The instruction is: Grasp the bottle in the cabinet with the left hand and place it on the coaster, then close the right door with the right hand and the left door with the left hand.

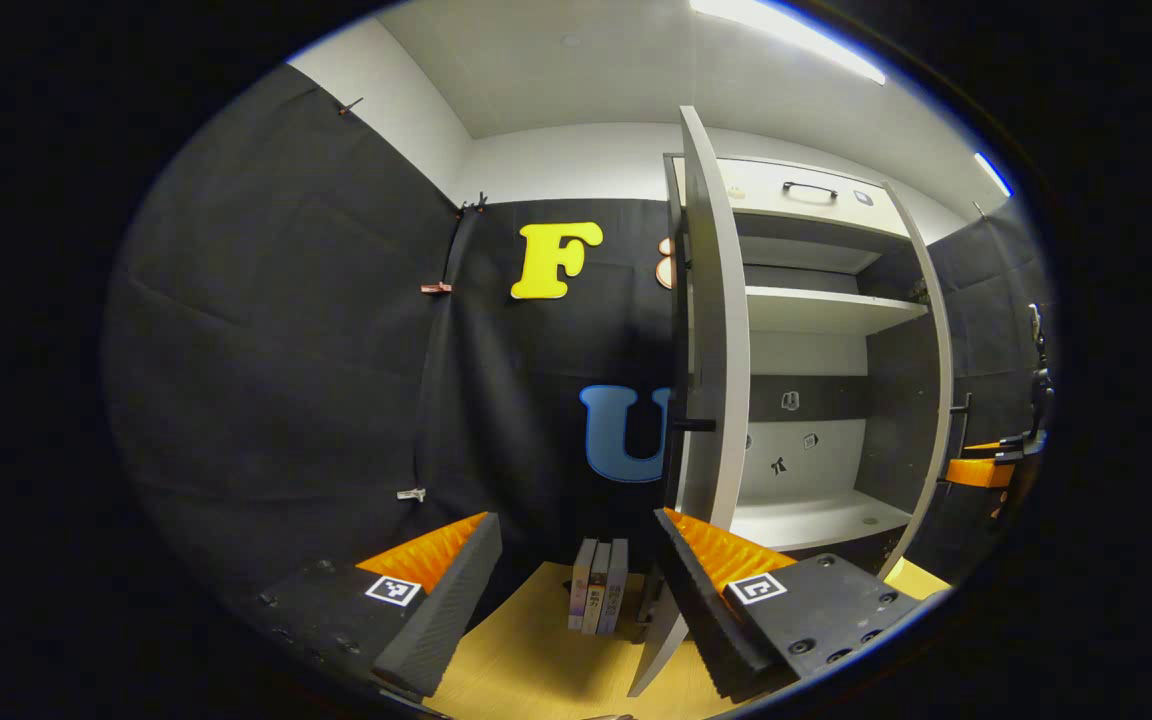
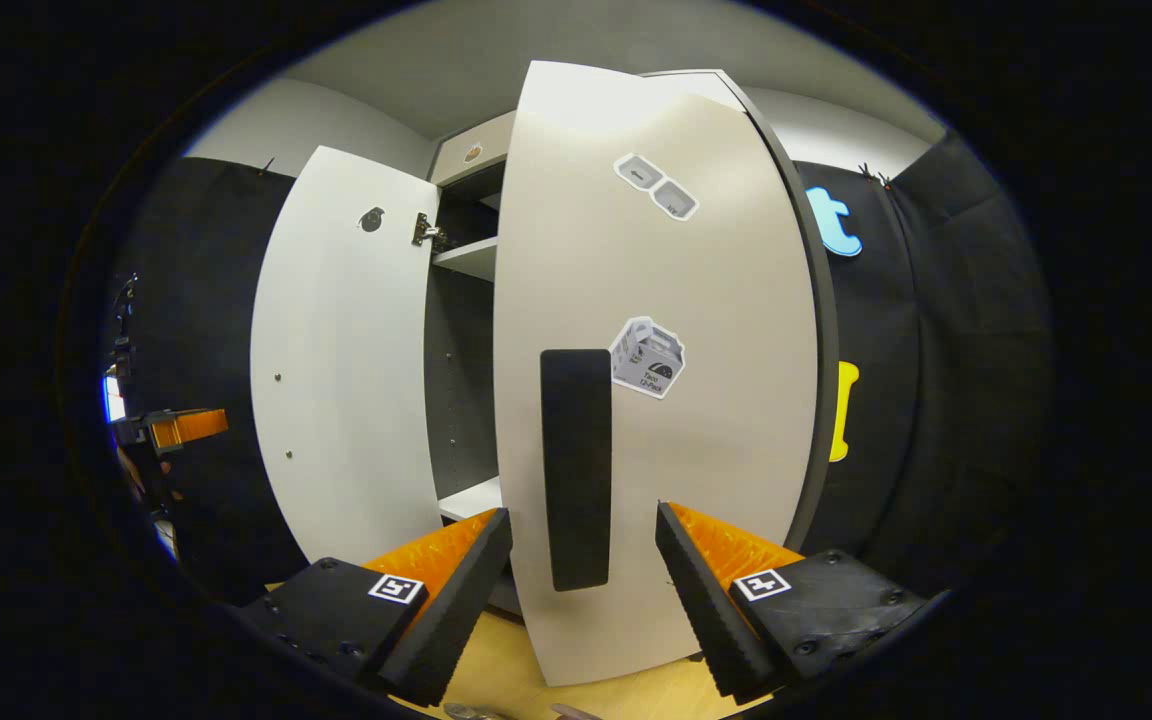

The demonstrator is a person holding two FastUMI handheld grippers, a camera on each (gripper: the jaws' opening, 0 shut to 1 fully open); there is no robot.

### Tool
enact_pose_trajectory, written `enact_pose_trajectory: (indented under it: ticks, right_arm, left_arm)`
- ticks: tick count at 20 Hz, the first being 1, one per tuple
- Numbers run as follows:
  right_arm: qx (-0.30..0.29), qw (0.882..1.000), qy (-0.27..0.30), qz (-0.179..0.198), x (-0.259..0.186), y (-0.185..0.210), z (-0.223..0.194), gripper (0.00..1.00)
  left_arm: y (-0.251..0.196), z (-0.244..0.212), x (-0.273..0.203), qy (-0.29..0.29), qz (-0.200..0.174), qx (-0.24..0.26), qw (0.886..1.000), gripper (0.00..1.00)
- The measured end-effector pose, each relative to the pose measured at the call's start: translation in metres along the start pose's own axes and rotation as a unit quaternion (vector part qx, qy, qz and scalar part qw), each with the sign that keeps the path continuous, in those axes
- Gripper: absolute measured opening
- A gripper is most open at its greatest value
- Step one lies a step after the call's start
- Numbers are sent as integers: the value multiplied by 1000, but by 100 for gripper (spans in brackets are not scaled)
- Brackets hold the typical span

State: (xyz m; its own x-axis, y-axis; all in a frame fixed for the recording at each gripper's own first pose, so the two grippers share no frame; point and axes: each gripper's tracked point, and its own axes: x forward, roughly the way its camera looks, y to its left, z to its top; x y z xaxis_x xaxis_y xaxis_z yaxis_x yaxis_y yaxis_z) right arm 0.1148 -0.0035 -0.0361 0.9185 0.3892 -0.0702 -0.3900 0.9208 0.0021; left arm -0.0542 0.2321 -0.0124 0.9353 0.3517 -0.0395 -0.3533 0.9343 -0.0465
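Stickers (image 2: 647, 357) on the right door (image 2: 656, 400) carry print too small to read. Right tongs (image 2: 584, 560) stand spread before its dark handle (image 2: 576, 470), touching nothing. Left tongs (image 1: 576, 560) gape beside the left door (image 1: 721, 330); books (image 1: 599, 585) stand on the counter (image 1: 526, 660). Cabinet shelves (image 1: 816, 310) are bare.

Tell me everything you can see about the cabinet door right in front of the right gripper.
The right door is a tall, smooth, pale panel that looks like laminated board with a dark edge. It stands partly open, upright, its outer face toward the right gripper, whose open fingers flank it without touching. A long black vertical handle sits at mid-height, with stickers beside and above it. Its bottom edge hangs just above the wooden tabletop.
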Motion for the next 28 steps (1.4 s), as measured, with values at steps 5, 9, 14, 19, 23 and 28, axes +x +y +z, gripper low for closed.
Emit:
enact_pose_trajectory:
  ticks: [5, 9, 14, 19, 23, 28]
  right_arm:
    - [-1, 1000, 6, -9, -20, 0, 0, 96]
    - [-1, 999, 3, -33, -30, -10, 3, 96]
    - [-4, 999, 12, -49, -34, -16, -3, 97]
    - [-3, 999, 13, -52, -34, -15, -4, 97]
    - [4, 998, 17, -55, -36, -20, -8, 96]
    - [11, 998, 15, -58, -38, -26, -10, 96]
  left_arm:
    - [-5, -7, 9, 7, -48, -17, 999, 96]
    - [-9, -8, 12, 11, -68, -19, 997, 95]
    - [-20, -6, 19, 6, -105, 4, 994, 94]
    - [-33, -4, 25, 17, -143, 6, 990, 91]
    - [-57, -6, 23, 21, -173, 0, 985, 91]
    - [-105, -8, 23, 23, -227, -1, 974, 91]
